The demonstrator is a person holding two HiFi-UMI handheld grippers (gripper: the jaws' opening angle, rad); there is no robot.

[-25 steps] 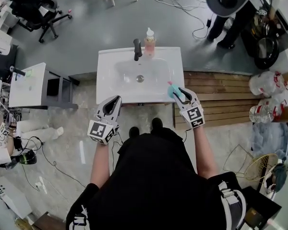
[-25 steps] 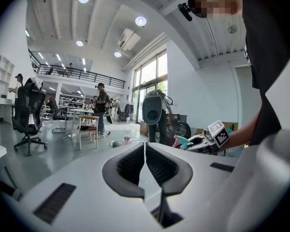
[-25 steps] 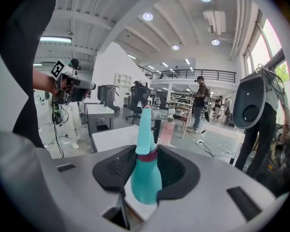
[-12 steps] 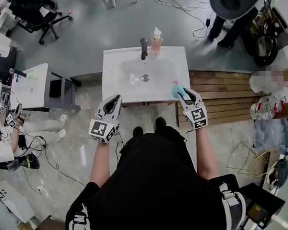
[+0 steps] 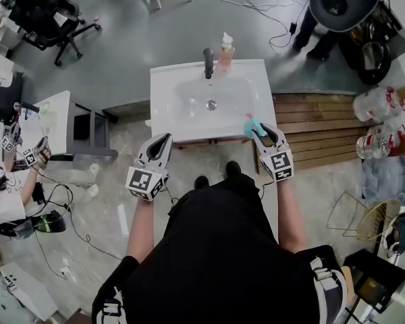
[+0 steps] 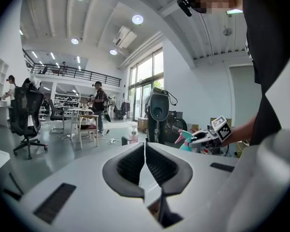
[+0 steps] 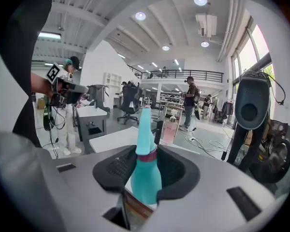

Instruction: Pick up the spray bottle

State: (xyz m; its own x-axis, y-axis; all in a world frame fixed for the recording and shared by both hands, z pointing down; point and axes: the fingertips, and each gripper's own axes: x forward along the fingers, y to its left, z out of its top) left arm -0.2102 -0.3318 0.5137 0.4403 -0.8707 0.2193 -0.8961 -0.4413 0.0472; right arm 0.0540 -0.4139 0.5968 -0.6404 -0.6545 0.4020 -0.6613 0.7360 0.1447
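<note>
Both grippers have shifted sideways with the person since a second ago, and the white sink (image 5: 169, 125) now lies a little further right and higher in the head view. The grip on the bottle has not changed.

The right gripper (image 7: 145, 167) is clamped on the teal spray bottle (image 7: 146, 178). Its two black fingers (image 7: 115, 170) press the bottle's body from either side, just below the dark red collar, and the neck and head rise past the fingertips. In the head view the bottle's head pokes out beyond those fingertips, over the front right corner of the sink.

The left gripper (image 6: 145, 159) holds nothing, and its fingers (image 6: 128, 168) are pressed together with only a hairline seam between them. Just ahead of its fingertips is the sink's front left edge. Off to their right, well apart, is the other gripper with the bottle.

Beyond both pairs of fingertips, at the back of the sink, stands a black faucet (image 5: 208, 62). A soap bottle (image 5: 226, 48) with a pinkish fill stands just beside it on the right. Far left of the left fingers, another person (image 5: 3, 204) stands beside a small white table (image 5: 50, 113).
</note>
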